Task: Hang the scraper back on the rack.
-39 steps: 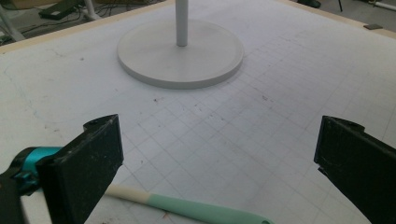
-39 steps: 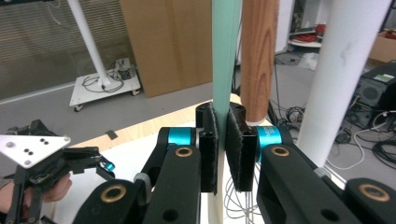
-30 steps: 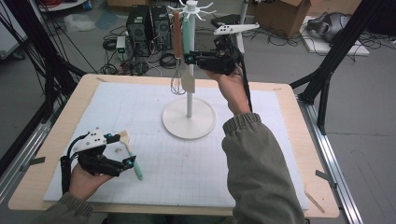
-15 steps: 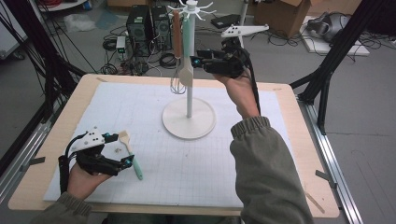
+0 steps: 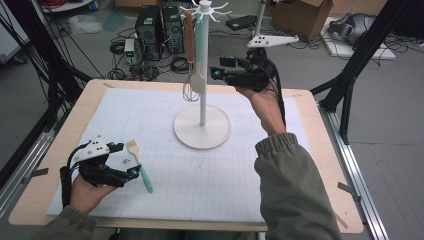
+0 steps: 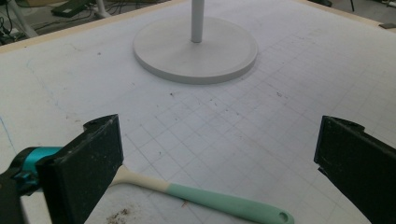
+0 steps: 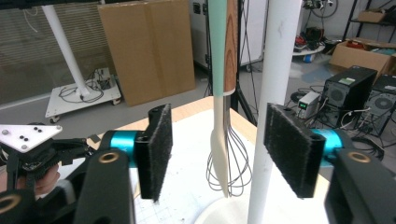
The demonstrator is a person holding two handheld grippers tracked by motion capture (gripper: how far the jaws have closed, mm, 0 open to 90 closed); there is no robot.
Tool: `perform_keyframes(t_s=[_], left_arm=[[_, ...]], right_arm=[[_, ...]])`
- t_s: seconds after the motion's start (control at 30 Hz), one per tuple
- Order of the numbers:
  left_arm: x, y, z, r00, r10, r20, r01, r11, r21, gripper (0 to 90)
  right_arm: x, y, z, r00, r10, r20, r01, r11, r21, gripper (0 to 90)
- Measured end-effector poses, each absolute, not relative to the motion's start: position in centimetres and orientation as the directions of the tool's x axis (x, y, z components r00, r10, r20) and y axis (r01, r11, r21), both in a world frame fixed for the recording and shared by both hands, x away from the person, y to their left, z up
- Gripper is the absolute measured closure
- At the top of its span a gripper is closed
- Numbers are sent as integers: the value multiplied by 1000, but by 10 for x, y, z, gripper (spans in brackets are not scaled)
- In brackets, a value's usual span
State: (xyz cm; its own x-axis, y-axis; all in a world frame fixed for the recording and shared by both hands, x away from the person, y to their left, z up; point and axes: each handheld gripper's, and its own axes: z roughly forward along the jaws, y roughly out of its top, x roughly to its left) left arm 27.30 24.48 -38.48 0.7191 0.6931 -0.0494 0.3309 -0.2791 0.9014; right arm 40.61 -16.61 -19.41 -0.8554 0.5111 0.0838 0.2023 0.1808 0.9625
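Note:
A white hook stand (image 5: 202,95) rises from a round base (image 5: 202,131) at the table's middle. From its top hooks hang a wood-handled whisk (image 5: 189,55) and a teal-handled cream spatula (image 5: 198,60). My right gripper (image 5: 219,69) is held in the air just right of the pole, open and holding nothing. Its own view looks between the jaws at the spatula (image 7: 219,140), the whisk (image 7: 236,163) and the pole (image 7: 275,93). A cream-headed brush with a teal handle (image 5: 141,167) lies on the mat at front left. My left gripper (image 5: 127,161) is open beside it, with the handle (image 6: 224,201) low between the wide jaws.
A white gridded mat (image 5: 240,185) covers the wooden table (image 5: 320,150). Black frame struts (image 5: 350,75) stand at the right and left edges. Computers, cables and boxes sit on the floor beyond the far edge.
My right gripper has drawn back to the right, away from the hanging spatula and the pole. The left gripper and the brush have stayed put.

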Motion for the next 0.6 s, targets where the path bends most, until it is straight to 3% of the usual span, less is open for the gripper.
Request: perform_keyframes(t_s=[0.6], left_arm=[[274,246,-385,720,693,-43,330,-287,900,18]], right_arm=[[408,-179,-198,-852,513,105,214,157,964,407]])
